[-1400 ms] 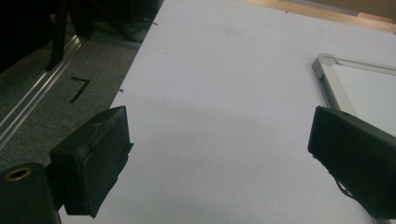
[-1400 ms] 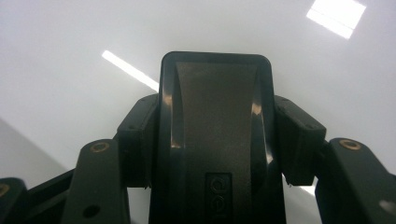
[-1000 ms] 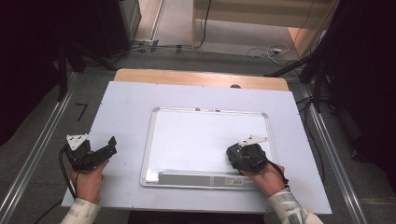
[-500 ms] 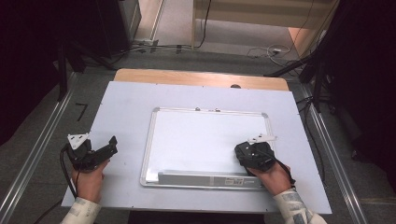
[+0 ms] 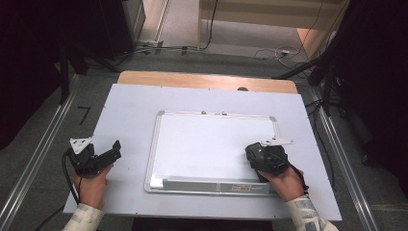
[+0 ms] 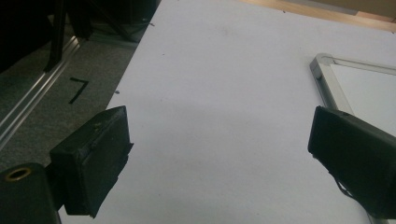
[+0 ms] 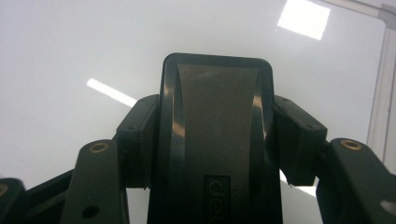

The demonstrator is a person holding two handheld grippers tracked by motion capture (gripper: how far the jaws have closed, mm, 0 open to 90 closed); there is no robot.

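The left gripper [image 5: 113, 150] sits at the left edge of the white tabletop [image 5: 125, 110], held from behind by the person's left hand [image 5: 91, 185], with a grey three-cornered plate on its top. Its jaws stand wide apart; in the left gripper view [image 6: 217, 154] nothing lies between them but bare white surface. Ahead and to the right of its jaws is the rounded metal corner of the whiteboard [image 6: 327, 70]. Off to the left of its jaws the tabletop ends and grey floor [image 6: 42, 93] begins, with a black "7" mark [image 6: 77, 89] and a metal rail [image 6: 28, 109] running alongside.

The whiteboard [image 5: 211, 144] lies flat in the middle of the table, between the two grippers, metal-framed, with a tray strip along its near edge.

The right gripper [image 5: 255, 155] is over the right part of the board, in the person's right hand [image 5: 284, 182]. In the right gripper view its jaws are clamped on the sides of a black eraser block [image 7: 217, 135], which points forward over the glossy board surface [image 7: 70, 46]; whether the block touches the board I cannot tell. The board's frame [image 7: 380, 88] runs to the right of the jaws.

Beyond the table are a wooden strip [image 5: 207, 81], cables on the floor [image 5: 279, 50] and dark stands.
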